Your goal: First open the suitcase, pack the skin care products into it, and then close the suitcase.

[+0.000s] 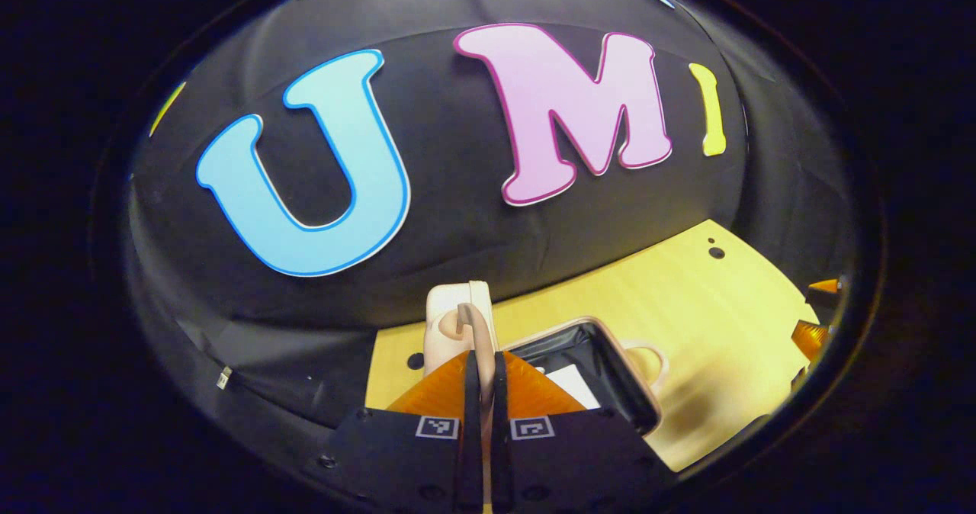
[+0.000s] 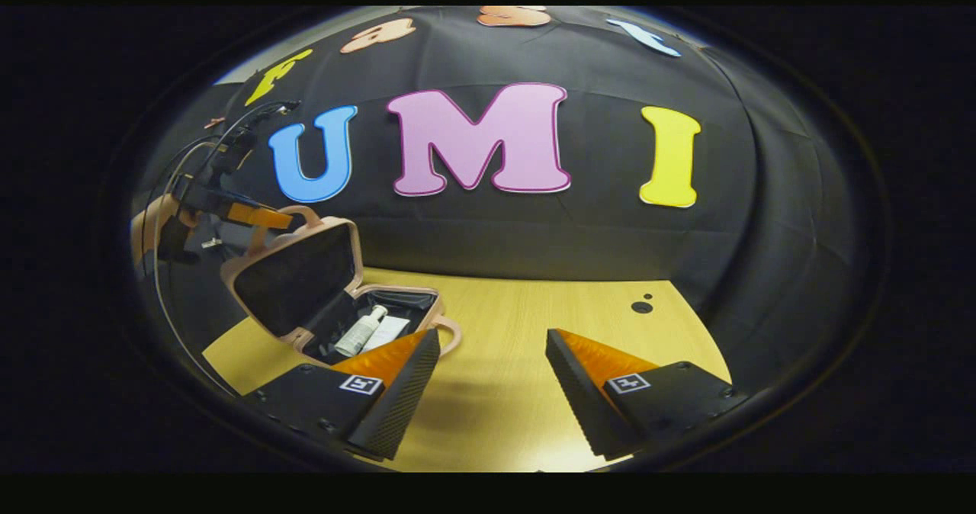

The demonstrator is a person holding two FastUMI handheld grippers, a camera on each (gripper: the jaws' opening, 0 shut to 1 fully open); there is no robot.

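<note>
Left gripper view: the left tongs point(image 1: 483, 380) are clamped on the lid handle point(image 1: 467, 323) of the suitcase point(image 1: 610, 361), which stands open on the table point(image 1: 686, 293).

Right gripper view: the right tongs point(image 2: 492, 373) stand apart above the table; a white bottle point(image 2: 360, 332) lies in the suitcase's lower half, with its lid point(image 2: 293, 277) tilted up and held by the left tongs.

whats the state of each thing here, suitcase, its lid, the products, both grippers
suitcase: open, on the table
lid: raised, tilted back
lid handle: pinched by the left gripper
bottle: lying inside the suitcase
flat white pack: inside, beside the bottle
right gripper: open, holding nothing
</note>
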